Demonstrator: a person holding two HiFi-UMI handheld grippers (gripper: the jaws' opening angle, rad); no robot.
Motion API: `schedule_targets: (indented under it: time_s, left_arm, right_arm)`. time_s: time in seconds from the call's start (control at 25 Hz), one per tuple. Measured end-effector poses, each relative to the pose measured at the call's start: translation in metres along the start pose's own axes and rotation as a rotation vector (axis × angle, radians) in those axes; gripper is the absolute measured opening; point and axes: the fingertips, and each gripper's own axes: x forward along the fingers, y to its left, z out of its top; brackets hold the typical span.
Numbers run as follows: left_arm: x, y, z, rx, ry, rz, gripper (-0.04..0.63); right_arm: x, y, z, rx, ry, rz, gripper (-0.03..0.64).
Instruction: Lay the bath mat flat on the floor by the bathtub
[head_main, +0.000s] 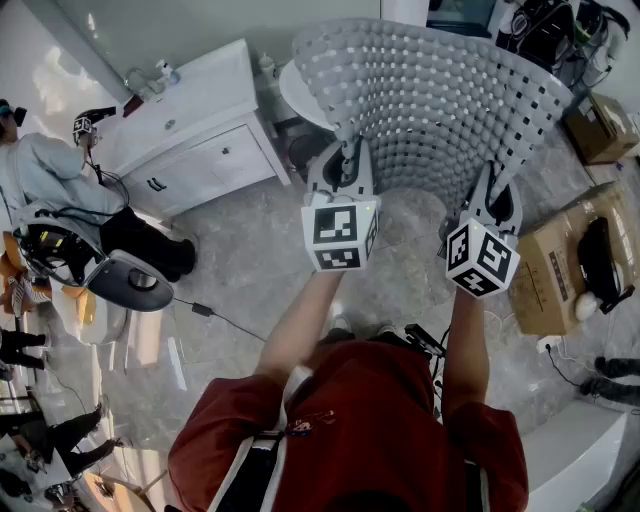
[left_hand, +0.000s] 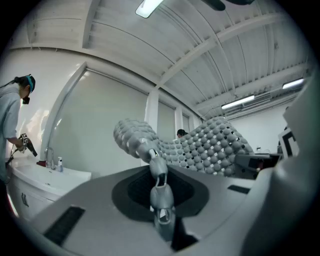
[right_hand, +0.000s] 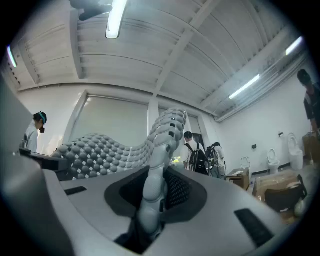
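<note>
The bath mat (head_main: 430, 100) is grey, covered in round pebble bumps with small holes, and hangs lifted in the air in front of me, curved like a fan. My left gripper (head_main: 345, 165) is shut on its near left edge. My right gripper (head_main: 497, 195) is shut on its near right edge. In the left gripper view the mat (left_hand: 210, 147) runs off to the right from the left gripper (left_hand: 160, 200), with a thin edge pinched between the jaws. In the right gripper view the mat (right_hand: 105, 152) stretches left from the right gripper (right_hand: 150, 200), its edge standing upright between the jaws.
A white vanity cabinet (head_main: 200, 140) stands at the upper left with a person (head_main: 40, 170) beside it. A white rounded fixture (head_main: 130, 280) and a cable (head_main: 215, 315) are on the marble floor. Cardboard boxes (head_main: 560, 270) sit at the right. A white ledge (head_main: 580, 450) shows at bottom right.
</note>
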Motion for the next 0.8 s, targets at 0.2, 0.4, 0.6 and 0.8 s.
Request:
schedule_targets:
  time_s: [0.2,0.4,0.6,0.8]
  left_arm:
    - [-0.005,-0.003,-0.004,-0.012,0.0,0.022,0.049]
    - [-0.006,0.002,-0.016,-0.02,0.02,0.021,0.049]
    - [-0.003,0.003,-0.02,-0.023,0.022,0.006,0.049]
    - [0.0,0.01,-0.019,-0.03,0.017,-0.008,0.049]
  right_arm:
    - [-0.004,-0.003,-0.002,-0.01,0.01,0.019,0.081]
    - [-0.006,-0.004,-0.009,-0.016,0.025,0.005,0.08]
    - [-0.005,-0.004,-0.014,-0.013,0.037,-0.009,0.08]
    - [-0.001,-0.001,-0.016,-0.008,0.038,-0.035,0.08]
